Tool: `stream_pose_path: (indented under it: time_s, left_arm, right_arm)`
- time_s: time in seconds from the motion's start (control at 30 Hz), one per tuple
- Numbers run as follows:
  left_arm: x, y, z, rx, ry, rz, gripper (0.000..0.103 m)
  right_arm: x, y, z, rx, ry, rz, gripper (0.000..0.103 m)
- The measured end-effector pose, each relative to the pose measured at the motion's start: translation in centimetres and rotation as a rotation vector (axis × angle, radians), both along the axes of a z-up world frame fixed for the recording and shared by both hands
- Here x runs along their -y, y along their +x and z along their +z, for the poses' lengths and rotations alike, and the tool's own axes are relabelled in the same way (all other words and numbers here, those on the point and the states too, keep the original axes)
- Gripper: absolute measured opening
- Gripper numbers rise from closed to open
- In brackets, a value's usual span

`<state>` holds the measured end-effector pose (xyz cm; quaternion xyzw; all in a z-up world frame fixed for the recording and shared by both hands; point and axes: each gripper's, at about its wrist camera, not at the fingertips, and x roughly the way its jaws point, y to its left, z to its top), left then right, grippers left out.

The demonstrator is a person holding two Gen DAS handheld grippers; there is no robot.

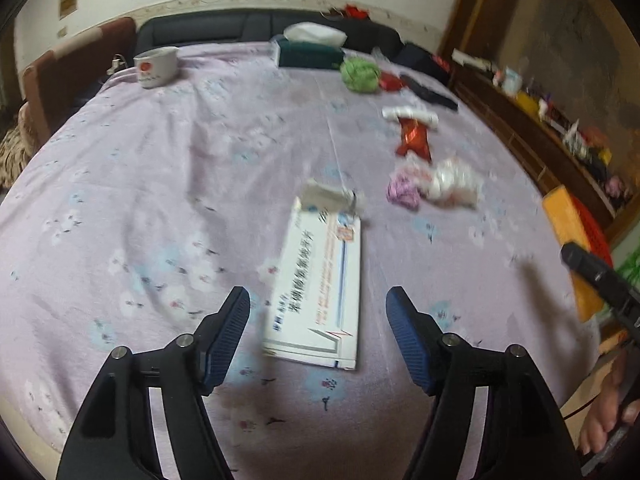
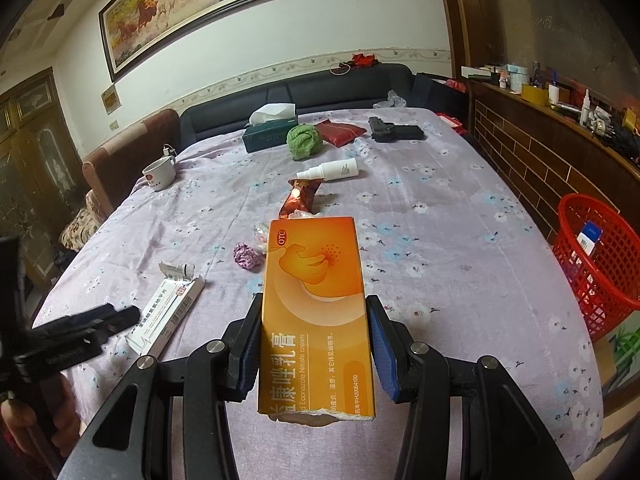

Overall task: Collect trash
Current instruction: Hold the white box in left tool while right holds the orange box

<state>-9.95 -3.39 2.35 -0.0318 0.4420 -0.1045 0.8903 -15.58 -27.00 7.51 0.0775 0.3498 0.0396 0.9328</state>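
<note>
A white medicine box [image 1: 316,284] with a torn-open far end lies flat on the lilac flowered tablecloth [image 1: 160,160]. My left gripper [image 1: 318,294] is open around its near half, and both blue pads stand clear of its sides. The right wrist view shows that same white box [image 2: 166,312] at the lower left. My right gripper [image 2: 314,300] is shut on an orange cream box [image 2: 316,280], held above the table with its torn end toward the camera. A red wrapper [image 2: 298,198], a crumpled purple scrap [image 2: 246,256] and clear plastic wrap [image 1: 454,182] lie further out.
A red mesh basket [image 2: 596,256] with a blue-and-white box inside stands off the table's right edge. On the far half are a white spray bottle [image 2: 332,170], a green ball [image 2: 304,140], a tissue box [image 2: 270,130], a cup [image 2: 159,174] and a black toy gun [image 2: 394,132].
</note>
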Motion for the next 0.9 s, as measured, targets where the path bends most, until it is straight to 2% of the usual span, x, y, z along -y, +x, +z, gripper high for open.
stream_pose_path:
  time_s: [0.1,0.2,0.23,0.27,0.4,0.53,0.63,0.73,0.83,0.9]
  left_arm:
    - [0.6,0.6,-0.9,-0.006,0.064,0.021,0.070]
    - [0.5,1.2,-1.6,-0.015,0.071,0.040,0.070]
    - [0.5,1.3,-1.5,-0.012,0.075,0.043,0.064]
    - [0.4,1.3,-1.4,-0.009,0.077,0.048,0.053]
    - [-0.1,1.5,-1.2,-0.009,0.040,0.056,0.053]
    - [0.0,0.7,0.3,0.035,-0.017,0.031,0.053]
    - [0.6,0.2,1.6,0.069,-0.017,0.018,0.053]
    - [1.8,0.2,2.8,0.087,-0.025,-0.014,0.042]
    - [3.5,0.4,3.4,0.098,-0.015,-0.046,0.041]
    - [4.3,0.8,3.5,0.087,-0.011,-0.061,0.036]
  right_arm:
    - [0.0,0.0,-0.2,-0.005,-0.002,0.003,0.051]
    - [-0.2,-0.1,-0.3,-0.007,-0.004,0.010,0.051]
    - [-0.2,-0.1,-0.4,-0.008,-0.004,0.013,0.051]
    - [-0.3,-0.1,-0.4,-0.009,-0.004,0.015,0.051]
    - [-0.5,-0.1,-0.6,-0.013,-0.004,0.019,0.051]
    - [-0.5,-0.1,-0.6,-0.009,-0.007,0.018,0.051]
    - [-0.3,-0.1,-0.5,-0.007,-0.005,0.014,0.051]
    - [-0.1,-0.2,-0.4,-0.001,-0.005,0.008,0.051]
    - [0.9,-0.3,-0.2,0.004,0.003,-0.012,0.051]
    - [1.8,-0.2,-0.1,0.003,0.013,-0.031,0.051]
